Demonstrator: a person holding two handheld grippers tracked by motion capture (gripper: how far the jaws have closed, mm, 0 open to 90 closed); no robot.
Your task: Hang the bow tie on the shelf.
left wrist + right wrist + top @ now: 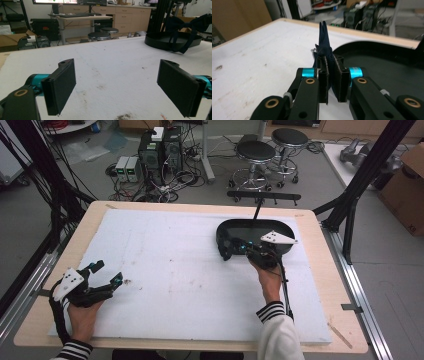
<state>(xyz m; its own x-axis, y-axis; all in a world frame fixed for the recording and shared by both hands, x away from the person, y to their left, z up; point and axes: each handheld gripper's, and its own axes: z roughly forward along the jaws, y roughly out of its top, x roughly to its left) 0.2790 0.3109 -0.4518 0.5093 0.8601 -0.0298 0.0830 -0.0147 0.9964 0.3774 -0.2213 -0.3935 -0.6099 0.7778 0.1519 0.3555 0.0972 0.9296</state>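
- The right gripper (331, 82) has its jaws pressed together on a fold of dark navy cloth, a bow tie (323, 40), which stands up in a narrow upright fold above the pads in the right gripper view.
- In the left gripper view the bow tie (186, 26) spreads like two wings, with a strap hanging down over the near rim of the tray (160, 41).
- The tray is a shallow black oval dish; in the high view it (235, 227) sits on the far right part of the worktop, and the right gripper (245, 249) is at its near edge.
- A white three-cornered plate (277, 238) rides on top of the right gripper, over the tray.
- The left gripper (117, 85) has its jaws spread wide apart, with nothing between the two black pads but bare white surface.
- In the high view the left gripper (107, 272) is at the near left of the worktop, well apart from the tray, held in the person's left hand (82, 312).
- The worktop (170, 270) is a white foam-like sheet on a pale wooden board, marked with small brown stains.
- Beyond the worktop stand two round black stools (256, 152) and computer boxes with tangled cables (160, 150) on the floor.
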